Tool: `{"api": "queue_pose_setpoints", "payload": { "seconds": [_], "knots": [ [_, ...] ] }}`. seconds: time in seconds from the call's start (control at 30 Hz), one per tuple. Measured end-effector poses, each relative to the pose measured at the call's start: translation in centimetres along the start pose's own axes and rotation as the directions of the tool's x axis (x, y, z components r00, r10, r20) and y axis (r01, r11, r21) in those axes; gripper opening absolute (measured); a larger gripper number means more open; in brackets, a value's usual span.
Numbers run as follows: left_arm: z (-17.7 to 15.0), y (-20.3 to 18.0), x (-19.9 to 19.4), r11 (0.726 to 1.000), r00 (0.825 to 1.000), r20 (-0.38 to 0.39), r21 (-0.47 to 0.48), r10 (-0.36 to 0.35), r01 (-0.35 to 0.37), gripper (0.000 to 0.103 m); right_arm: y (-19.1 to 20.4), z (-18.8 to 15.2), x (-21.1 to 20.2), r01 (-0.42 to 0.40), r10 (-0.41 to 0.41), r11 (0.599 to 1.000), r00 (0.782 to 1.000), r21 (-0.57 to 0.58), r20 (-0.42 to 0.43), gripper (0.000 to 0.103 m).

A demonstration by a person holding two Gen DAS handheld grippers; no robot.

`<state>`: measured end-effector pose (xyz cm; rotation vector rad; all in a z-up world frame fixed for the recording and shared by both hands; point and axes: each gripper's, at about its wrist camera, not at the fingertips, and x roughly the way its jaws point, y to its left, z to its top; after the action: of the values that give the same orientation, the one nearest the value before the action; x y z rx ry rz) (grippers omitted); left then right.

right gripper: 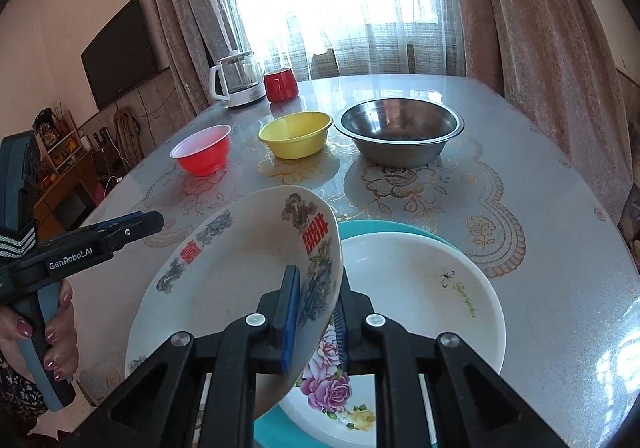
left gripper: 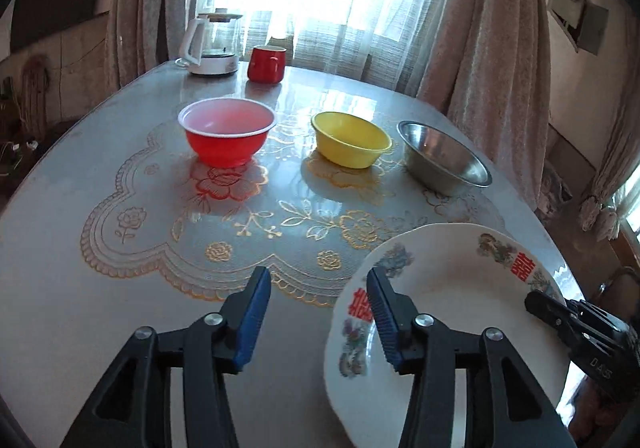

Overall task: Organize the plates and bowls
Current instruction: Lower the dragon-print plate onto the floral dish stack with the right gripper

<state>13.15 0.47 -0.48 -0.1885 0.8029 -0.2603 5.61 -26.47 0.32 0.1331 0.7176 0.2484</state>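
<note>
Gripping the rim of a white plate with red characters (right gripper: 240,280), the right tool (right gripper: 316,312) has its blue pads pressed on either side of the plate's edge, and the plate is held tilted above a stack of plates on the near right part of the tabletop (right gripper: 560,248). That stack shows a white plate with small green lettering (right gripper: 420,296) on top, a rose-patterned plate (right gripper: 336,392) peeking out beneath it, and a teal plate (right gripper: 368,226) at the bottom. The left tool (left gripper: 318,312) stands apart with nothing between its pads; its right pad sits in front of the held plate's left rim, though whether it touches cannot be told. In the right wrist view the left tool is held by a hand (right gripper: 60,336) at the left edge. Farther back on the tabletop three bowls stand in a row, well apart from the plates: a red bowl (right gripper: 202,153) on the left, a yellow bowl (right gripper: 295,133) in the middle, and a steel bowl (right gripper: 399,131) on the right. Behind them, near the curtained window, stand a white kettle (right gripper: 240,81) and, just beside it, a red mug (right gripper: 281,84).
</note>
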Motion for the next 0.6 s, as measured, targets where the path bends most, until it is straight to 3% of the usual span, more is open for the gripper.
{"api": "queue_pose_setpoints", "payload": {
  "seconds": [0.13,0.27,0.37,0.43,0.47,0.5,0.6],
  "knots": [
    [-0.6,2.8,2.6,0.986,0.982,-0.14,-0.129,-0.127,0.109,0.058,-0.4,-0.1,0.1,-0.028,0.028,0.999,1.0,0.026,0.005,0.016],
    [-1.1,1.4,3.1,0.99,0.976,-0.168,-0.034,-0.141,0.137,0.063,-0.7,0.2,0.5,-0.045,0.045,0.998,0.999,0.048,-0.002,0.016],
    [-1.5,0.8,3.3,0.979,0.961,-0.188,-0.023,-0.201,0.2,0.062,-0.9,0.2,0.7,-0.058,0.058,0.997,0.998,0.055,-0.001,0.016],
    [-1.6,0.2,3.4,0.977,0.957,-0.204,0.009,-0.209,0.215,0.053,-1.2,0.1,0.8,-0.074,0.075,0.995,0.997,0.067,-0.001,0.016],
    [-1.6,-0.1,3.4,0.972,0.947,-0.226,0.014,-0.227,0.236,0.036,-1.4,0.1,0.9,-0.082,0.082,0.994,0.997,0.078,0.001,0.017],
    [-1.8,-0.3,3.6,0.962,0.93,-0.253,-0.002,-0.265,0.274,0.027,-1.5,0.1,1.0,-0.087,0.087,0.993,0.996,0.086,0.003,0.017],
    [-2.1,-0.8,3.4,0.965,0.937,-0.242,0.001,-0.253,0.261,0.028,-1.4,0.0,1.0,-0.073,0.073,0.994,0.997,0.082,0.005,0.017]
  ]
}}
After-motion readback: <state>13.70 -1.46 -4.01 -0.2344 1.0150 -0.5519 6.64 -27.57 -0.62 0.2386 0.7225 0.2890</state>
